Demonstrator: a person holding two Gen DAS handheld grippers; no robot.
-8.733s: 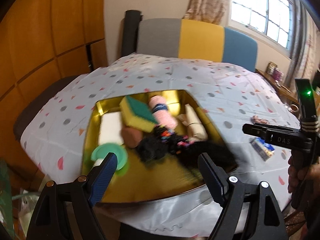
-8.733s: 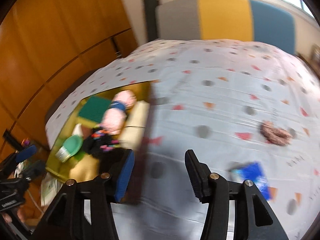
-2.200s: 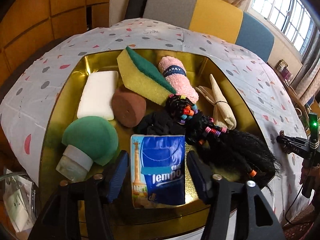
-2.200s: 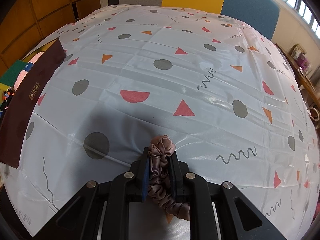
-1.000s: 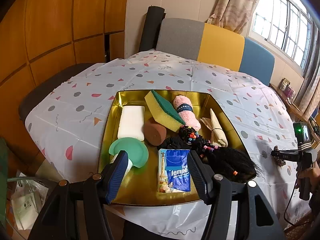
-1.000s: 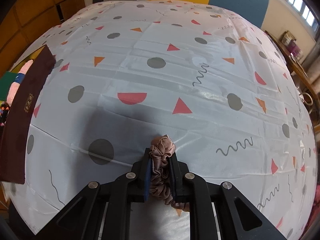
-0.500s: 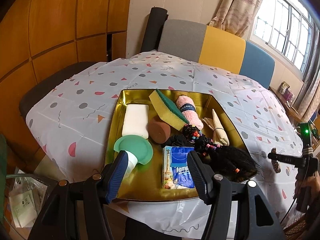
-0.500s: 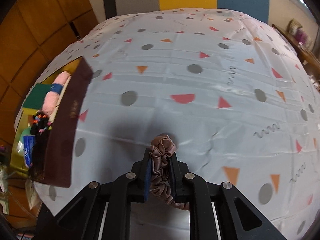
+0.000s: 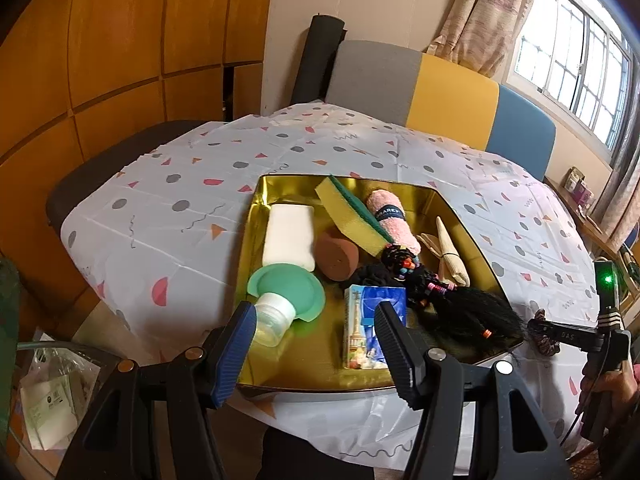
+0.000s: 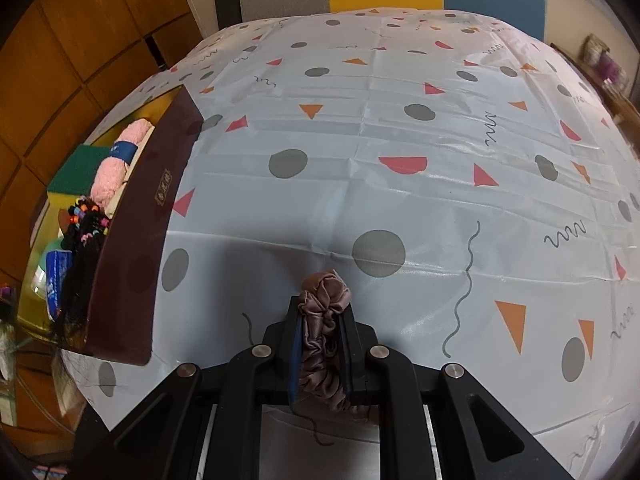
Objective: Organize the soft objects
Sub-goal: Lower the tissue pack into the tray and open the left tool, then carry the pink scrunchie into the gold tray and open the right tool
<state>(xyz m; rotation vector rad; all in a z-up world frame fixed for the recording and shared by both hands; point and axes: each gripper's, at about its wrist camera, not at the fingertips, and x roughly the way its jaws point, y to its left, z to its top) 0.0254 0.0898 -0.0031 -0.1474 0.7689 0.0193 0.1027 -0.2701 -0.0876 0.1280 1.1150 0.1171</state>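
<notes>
The left gripper [image 9: 316, 344], black-framed with blue ribbed pads on its fingers, hangs with its jaws spread wide and nothing between them, tilted downward. Off to its right, the right gripper [image 10: 322, 322], of the same black build, has its jaws pressed close together on a bunched mauve-brown satin scrunchie [image 10: 325, 320], whose gathered loop bulges past the fingertips. The person's right hand [image 9: 608, 388] wraps the handle below a lit green lamp.

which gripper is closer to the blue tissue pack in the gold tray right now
Left. The left gripper hangs open just in front of the tissue pack in the gold tray. The right gripper is outside the tray's right wall, shut on a scrunchie.
</notes>
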